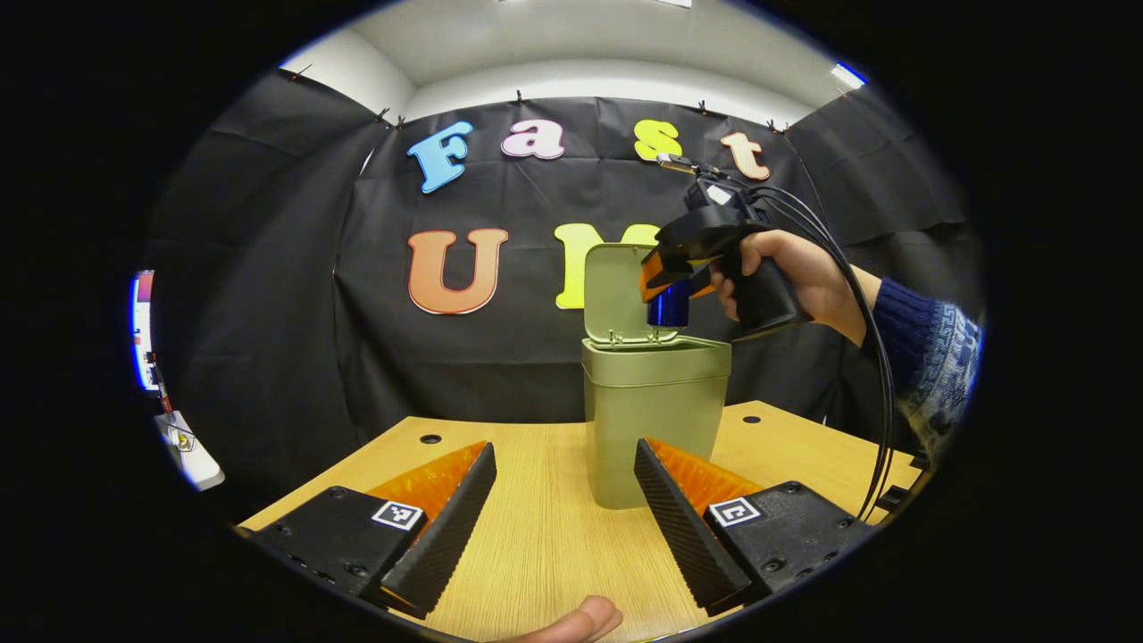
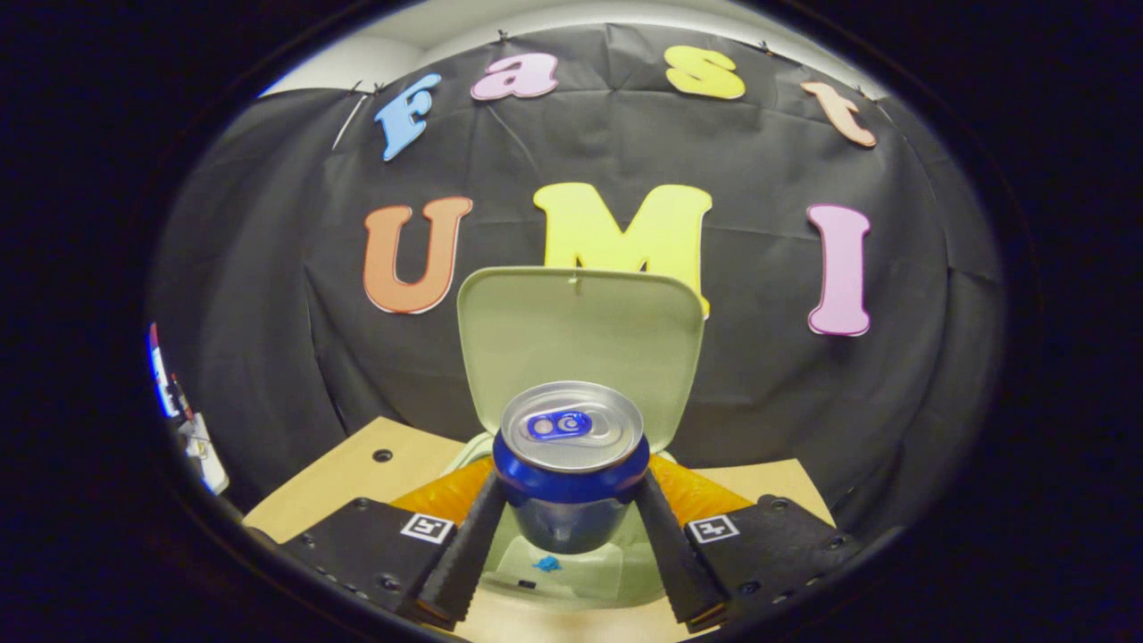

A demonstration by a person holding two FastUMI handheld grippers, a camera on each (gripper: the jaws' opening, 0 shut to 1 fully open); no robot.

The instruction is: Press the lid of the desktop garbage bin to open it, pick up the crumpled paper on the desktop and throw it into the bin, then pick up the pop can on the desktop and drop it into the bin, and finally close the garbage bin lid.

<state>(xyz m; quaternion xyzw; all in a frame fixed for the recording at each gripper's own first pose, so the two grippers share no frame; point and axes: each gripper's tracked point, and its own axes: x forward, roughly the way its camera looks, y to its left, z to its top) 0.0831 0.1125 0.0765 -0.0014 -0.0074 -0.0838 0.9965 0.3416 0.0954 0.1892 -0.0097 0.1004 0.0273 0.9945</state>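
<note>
An olive-green desktop bin point(image 1: 652, 420) stands mid-table with its lid point(image 1: 614, 295) raised upright. Above its mouth, a hand holds my right gripper point(image 1: 668, 299), shut on a blue pop can point(image 1: 667, 308). In the right gripper view the blue pop can point(image 2: 571, 464) sits upright between both fingers of the right gripper point(image 2: 571, 527), silver top up, directly over the bin's opening point(image 2: 558, 567) and in front of the lid point(image 2: 580, 344). My left gripper point(image 1: 564, 487) is open low over the table, in front of the bin, holding nothing.
The wooden table point(image 1: 536, 545) has small holes near its back edge point(image 1: 430, 438). Black cables point(image 1: 871, 357) trail from the right gripper past a sleeved arm point(image 1: 924, 344). A fingertip point(image 1: 580, 621) shows at the front edge.
</note>
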